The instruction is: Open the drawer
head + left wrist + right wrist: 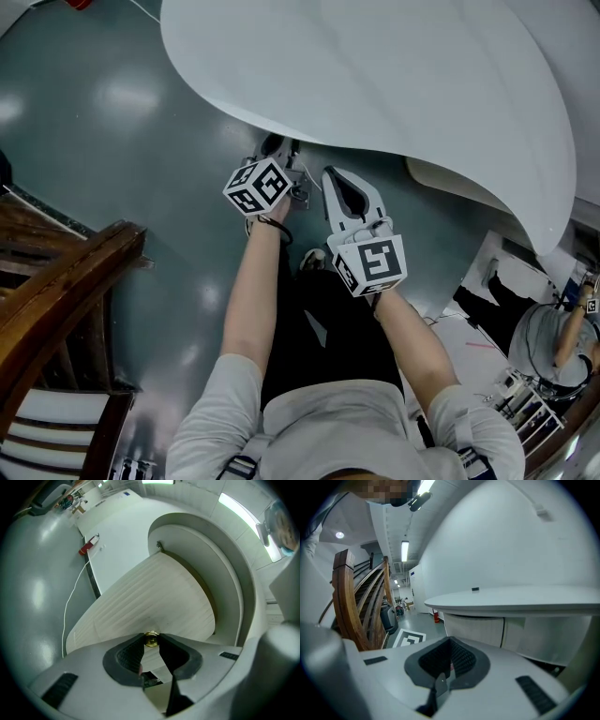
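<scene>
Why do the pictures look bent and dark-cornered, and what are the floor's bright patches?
Both gripper views: wide lens curves the desk and darkens corners; left gripper view shows the knob sharp. Head view: lamp glare on glossy floor.

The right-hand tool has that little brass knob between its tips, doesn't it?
No: it is the left tool that has the brass knob between its tips, as the left gripper view shows. The right tool is shut and empty.
</scene>
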`<state>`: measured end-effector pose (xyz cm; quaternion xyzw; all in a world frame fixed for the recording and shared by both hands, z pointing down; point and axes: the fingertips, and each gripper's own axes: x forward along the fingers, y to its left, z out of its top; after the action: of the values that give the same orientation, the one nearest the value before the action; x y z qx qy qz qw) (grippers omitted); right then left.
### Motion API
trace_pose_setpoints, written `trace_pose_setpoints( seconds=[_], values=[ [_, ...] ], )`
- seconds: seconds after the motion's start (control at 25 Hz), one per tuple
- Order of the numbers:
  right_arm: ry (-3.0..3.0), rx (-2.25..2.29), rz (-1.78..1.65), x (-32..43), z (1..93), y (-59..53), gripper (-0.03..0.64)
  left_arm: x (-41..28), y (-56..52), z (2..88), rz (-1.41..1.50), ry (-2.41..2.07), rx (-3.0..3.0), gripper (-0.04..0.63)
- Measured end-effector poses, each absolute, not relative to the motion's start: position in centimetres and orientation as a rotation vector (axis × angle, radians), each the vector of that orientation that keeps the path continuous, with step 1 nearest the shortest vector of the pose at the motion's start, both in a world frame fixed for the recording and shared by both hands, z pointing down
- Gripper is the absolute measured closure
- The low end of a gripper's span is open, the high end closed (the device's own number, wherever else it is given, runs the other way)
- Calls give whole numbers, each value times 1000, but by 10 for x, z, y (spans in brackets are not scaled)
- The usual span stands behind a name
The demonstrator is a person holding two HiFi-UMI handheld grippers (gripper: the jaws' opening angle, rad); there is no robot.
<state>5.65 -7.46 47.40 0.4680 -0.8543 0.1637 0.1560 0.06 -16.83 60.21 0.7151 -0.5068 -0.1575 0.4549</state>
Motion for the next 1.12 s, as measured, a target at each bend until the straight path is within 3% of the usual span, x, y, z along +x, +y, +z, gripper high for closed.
trace_pose_setpoints(
  seconds=[1.12],
  values=[
    [-2466, 1237, 483, 42, 448, -21, 604, -28, -81, 604, -316, -1296, 1691, 491]
  ],
)
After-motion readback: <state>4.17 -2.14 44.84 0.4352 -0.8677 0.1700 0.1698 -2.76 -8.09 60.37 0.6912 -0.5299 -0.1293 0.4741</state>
